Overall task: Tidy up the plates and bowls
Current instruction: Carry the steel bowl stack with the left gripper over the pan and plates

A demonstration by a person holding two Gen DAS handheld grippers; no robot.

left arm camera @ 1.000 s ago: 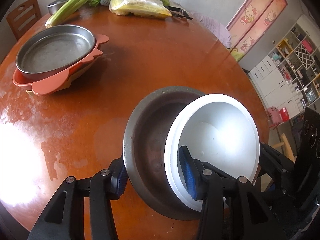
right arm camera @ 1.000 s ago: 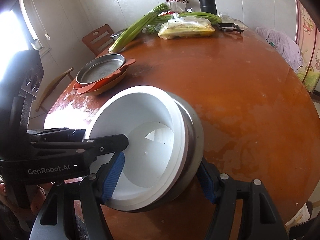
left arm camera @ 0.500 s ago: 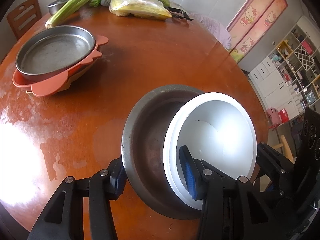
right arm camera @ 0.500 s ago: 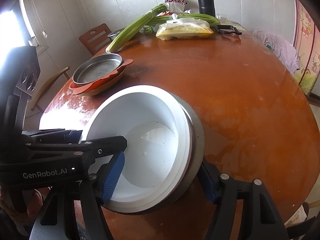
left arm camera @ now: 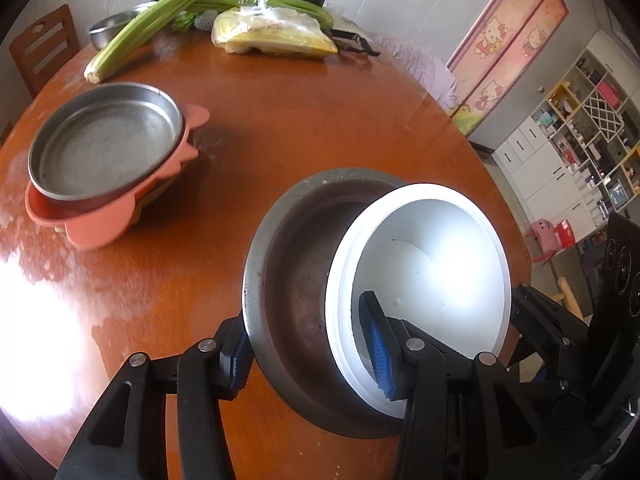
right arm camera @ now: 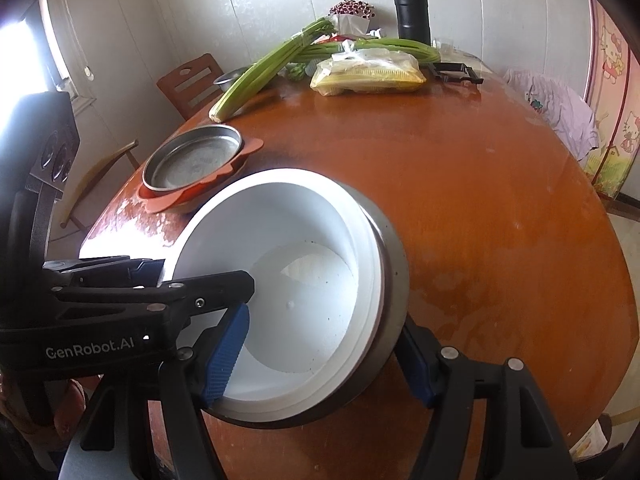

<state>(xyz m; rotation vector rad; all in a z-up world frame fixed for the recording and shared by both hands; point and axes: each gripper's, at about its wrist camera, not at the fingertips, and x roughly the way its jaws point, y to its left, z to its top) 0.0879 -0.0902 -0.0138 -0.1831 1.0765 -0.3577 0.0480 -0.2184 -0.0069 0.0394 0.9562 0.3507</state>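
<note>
Gripping the tilted steel bowl and white bowl nested in it, left gripper and right gripper have barely shifted; the plate stack waits ahead-left, so stacking remains undone.

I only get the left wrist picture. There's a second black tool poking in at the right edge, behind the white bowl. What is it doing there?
Observer: The right tool grips the same pair. One blue pad is inside the white bowl, the other outside the metal bowl.
Visitor: And the black thing cut off at the top of my picture?
Observer: That's a black flask with a cap, standing upright at the far side of the table.
Visitor: I see one chair. Is that all?
Observer: No, a second chair stands nearer than the slatted chair.
</note>
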